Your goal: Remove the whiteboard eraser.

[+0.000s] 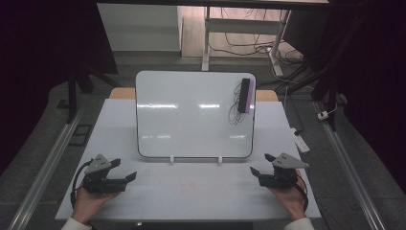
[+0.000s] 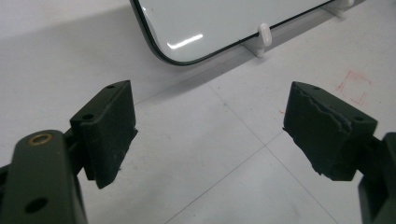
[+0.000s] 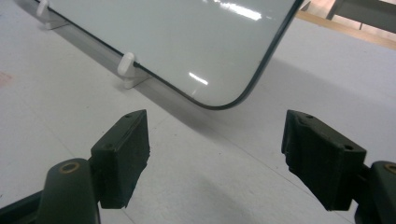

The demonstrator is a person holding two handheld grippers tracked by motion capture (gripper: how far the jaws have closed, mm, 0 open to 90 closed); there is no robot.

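A small whiteboard [image 1: 191, 115] stands upright on two white feet at the middle of the white table [image 1: 191, 191]. Near its upper right corner an eraser [image 1: 245, 95] with a black body and a purple edge sticks to it, over some black scribbles. My left gripper [image 1: 123, 171] rests low at the front left, held by a hand, jaws open and nothing between them. My right gripper [image 1: 261, 164] rests at the front right, likewise open and empty. The whiteboard's lower corner [image 2: 177, 46] lies ahead of my left gripper [image 2: 210, 126]. Its other lower corner [image 3: 219, 88] lies ahead of my right gripper [image 3: 215, 149].
Faint red marks [image 1: 187, 186] sit on the table between the grippers. A white foot [image 2: 262, 38] props the board, and another foot [image 3: 127, 70] is on the right side. Metal rails run along both table sides. A desk frame and cables stand on the floor behind.
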